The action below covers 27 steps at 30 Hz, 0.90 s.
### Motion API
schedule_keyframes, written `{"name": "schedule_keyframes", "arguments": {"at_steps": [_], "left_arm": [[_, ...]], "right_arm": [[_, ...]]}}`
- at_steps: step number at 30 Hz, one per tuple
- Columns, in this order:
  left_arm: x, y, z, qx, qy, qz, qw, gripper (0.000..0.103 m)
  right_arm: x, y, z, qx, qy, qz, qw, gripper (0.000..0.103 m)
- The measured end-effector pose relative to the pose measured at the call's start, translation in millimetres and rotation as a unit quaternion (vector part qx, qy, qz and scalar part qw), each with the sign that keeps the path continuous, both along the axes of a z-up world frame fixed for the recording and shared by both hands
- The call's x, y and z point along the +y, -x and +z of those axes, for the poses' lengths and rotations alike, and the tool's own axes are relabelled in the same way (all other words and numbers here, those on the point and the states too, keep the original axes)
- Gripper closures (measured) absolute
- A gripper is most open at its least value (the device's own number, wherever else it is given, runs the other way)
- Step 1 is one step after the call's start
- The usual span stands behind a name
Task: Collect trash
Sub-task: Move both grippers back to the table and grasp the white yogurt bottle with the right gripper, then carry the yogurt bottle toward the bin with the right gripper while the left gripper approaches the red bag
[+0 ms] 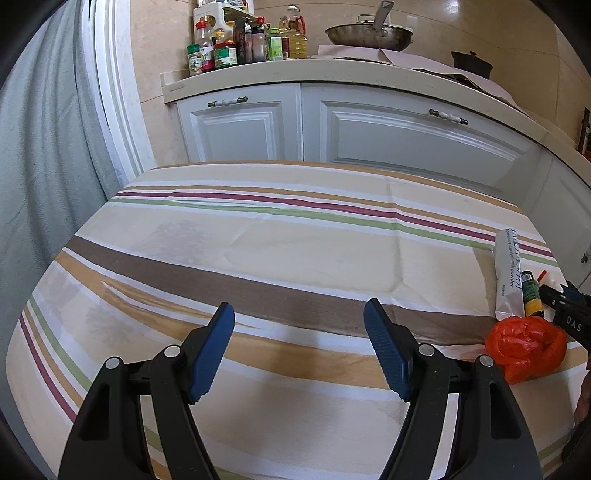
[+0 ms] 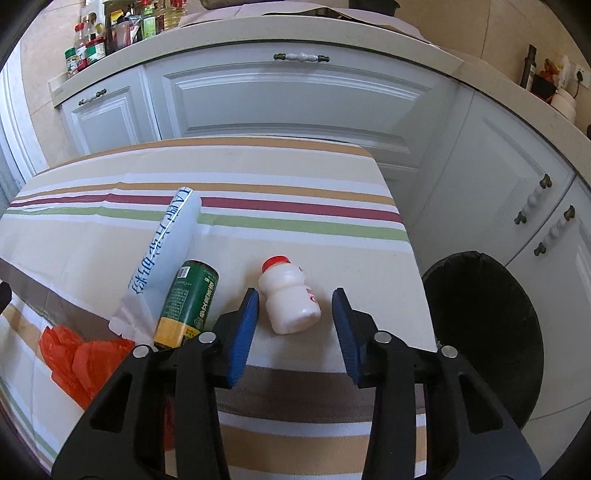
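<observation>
Left wrist view
Left gripper (image 1: 299, 314): blue fingers (image 1: 212, 350) are spread wide, nothing is held between them; it is held above the striped cloth.
Bench (image 1: 258, 236): covered by a striped cloth in cream, tan, brown, green and maroon; the part ahead of the left gripper is bare.
Trash group: seen at the right edge of the bench. A crumpled red plastic bag (image 1: 526, 347) is nearest; a white sachet (image 1: 508, 273) with blue print lies behind it; a green can (image 1: 532, 295) with a yellow end lies just beside the sachet.
Right gripper: only a black part is seen at the far right edge, just above the red bag; finger state cannot be told from this view.
Background: white cabinets (image 1: 369, 129), a counter with condiment bottles (image 1: 240, 40) and a wok (image 1: 369, 35).

Right wrist view
Right gripper (image 2: 295, 314): blue fingers (image 2: 242, 336) are parted, not pressed on anything; a small white bottle (image 2: 290, 299) with a red cap lies on its side in the gap, cap pointed away, no contact seen with either finger.
Green can (image 2: 188, 302): lying on the cloth, left of the bottle, touching the white sachet (image 2: 166, 254).
Red plastic bag (image 2: 77, 356): at lower left, partly hidden by the gripper body.
Bin (image 2: 484, 332): black, open, on the floor right of the bench (image 2: 295, 206), near the white cabinets (image 2: 295, 96).
</observation>
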<state>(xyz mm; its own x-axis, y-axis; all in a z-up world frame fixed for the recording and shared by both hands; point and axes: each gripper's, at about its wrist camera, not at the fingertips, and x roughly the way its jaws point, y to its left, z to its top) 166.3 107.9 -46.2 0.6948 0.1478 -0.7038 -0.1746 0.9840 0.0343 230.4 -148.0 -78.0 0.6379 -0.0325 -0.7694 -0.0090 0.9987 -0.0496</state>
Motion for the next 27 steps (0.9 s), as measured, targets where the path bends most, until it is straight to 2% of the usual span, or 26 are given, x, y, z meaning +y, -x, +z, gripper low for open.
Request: {"name": "schedule_keyframes", "arguments": {"at_steps": [1, 8, 14, 27], "left_arm": [[-0.6, 0.0, -0.2, 0.000, 0.000, -0.001, 1.0000, 0.032], [-6.9, 3.1, 1.4, -0.002, 0.001, -0.008, 1.0000, 0.032], [-27.1, 7.8, 3.8, -0.003, 0.001, -0.034, 0.9994, 0.032], [-90.8, 28.3, 12.4, -0.014, 0.008, -0.105, 0.9943, 0.029]], "right_arm": [[0.8, 0.3, 0.1, 0.000, 0.002, 0.002, 1.000, 0.076], [5.3, 7.3, 3.1, -0.009, 0.016, 0.010, 1.000, 0.076], [-0.3, 24.4, 11.1, -0.025, 0.021, 0.004, 0.999, 0.076], [-45.7, 72.1, 21.6, -0.046, 0.007, -0.037, 0.998, 0.076]]}}
